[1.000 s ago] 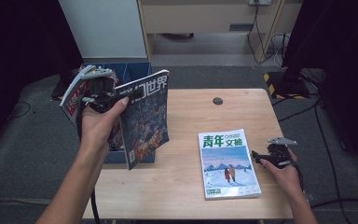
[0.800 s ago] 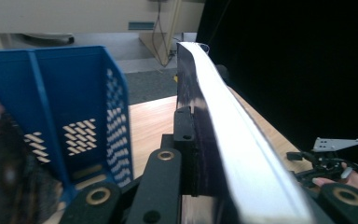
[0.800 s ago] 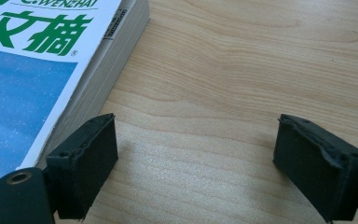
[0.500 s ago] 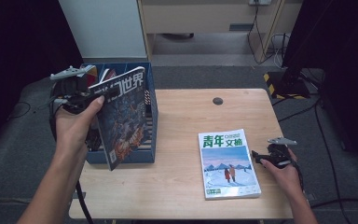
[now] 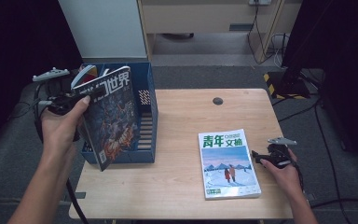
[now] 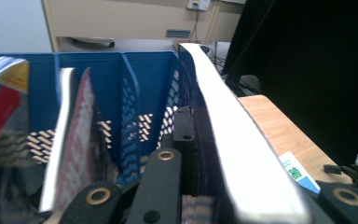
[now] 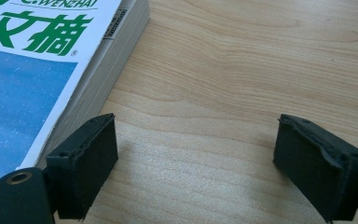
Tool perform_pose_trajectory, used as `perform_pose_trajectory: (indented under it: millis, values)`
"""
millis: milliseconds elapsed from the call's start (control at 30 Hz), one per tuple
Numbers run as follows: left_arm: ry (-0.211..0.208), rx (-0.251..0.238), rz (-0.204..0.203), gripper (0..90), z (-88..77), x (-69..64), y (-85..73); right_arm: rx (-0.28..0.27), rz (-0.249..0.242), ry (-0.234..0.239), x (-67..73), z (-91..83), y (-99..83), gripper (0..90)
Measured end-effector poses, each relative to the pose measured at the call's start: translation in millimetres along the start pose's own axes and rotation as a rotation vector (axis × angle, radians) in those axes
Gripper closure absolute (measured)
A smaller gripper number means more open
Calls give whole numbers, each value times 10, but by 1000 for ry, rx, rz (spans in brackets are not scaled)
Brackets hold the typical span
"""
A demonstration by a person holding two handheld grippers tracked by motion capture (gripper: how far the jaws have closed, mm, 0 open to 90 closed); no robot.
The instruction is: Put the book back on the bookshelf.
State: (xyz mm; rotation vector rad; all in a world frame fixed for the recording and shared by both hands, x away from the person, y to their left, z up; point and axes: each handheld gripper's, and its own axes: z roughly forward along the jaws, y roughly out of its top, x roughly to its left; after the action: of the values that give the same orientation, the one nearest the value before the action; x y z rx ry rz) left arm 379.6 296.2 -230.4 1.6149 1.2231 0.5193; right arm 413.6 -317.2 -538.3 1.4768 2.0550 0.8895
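Since 1 second ago my left gripper [image 5: 70, 100] has carried the dark magazine [image 5: 109, 116] from in front of the blue file rack [image 5: 147, 116] back toward my left, over its near compartments. Magazine now upright, slightly tilted, lower corner down by the rack's front wall. Jaws clenched on its edge; in the left gripper view the page block [image 6: 233, 140] sits pinched between them, rack dividers just beyond. Left forearm reaches forward, wrist raised. My right gripper [image 5: 263, 158] unmoved, low on the table [image 5: 182, 186], jaws released and wide, just right of the flat green-titled magazine [image 5: 228, 163].
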Motion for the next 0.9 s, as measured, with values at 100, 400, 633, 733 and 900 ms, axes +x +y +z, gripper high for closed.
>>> perform_pose_trajectory:
  millis: [100,400,633,733,900]
  values:
    - [26,-8,-6,822,10,65,0,0,0,0,0,0,0,136]
    - [77,-15,-30,822,-7,224,-14,0,0,0,0,0,0,136]
    - [104,-26,-51,822,27,322,11,-4,-2,-3,0,3,-1,137]
    - [114,-22,-48,822,92,344,24,-3,0,-3,1,2,-1,137]
    - [124,-18,-59,822,206,383,28,-3,-2,-1,0,2,-1,136]
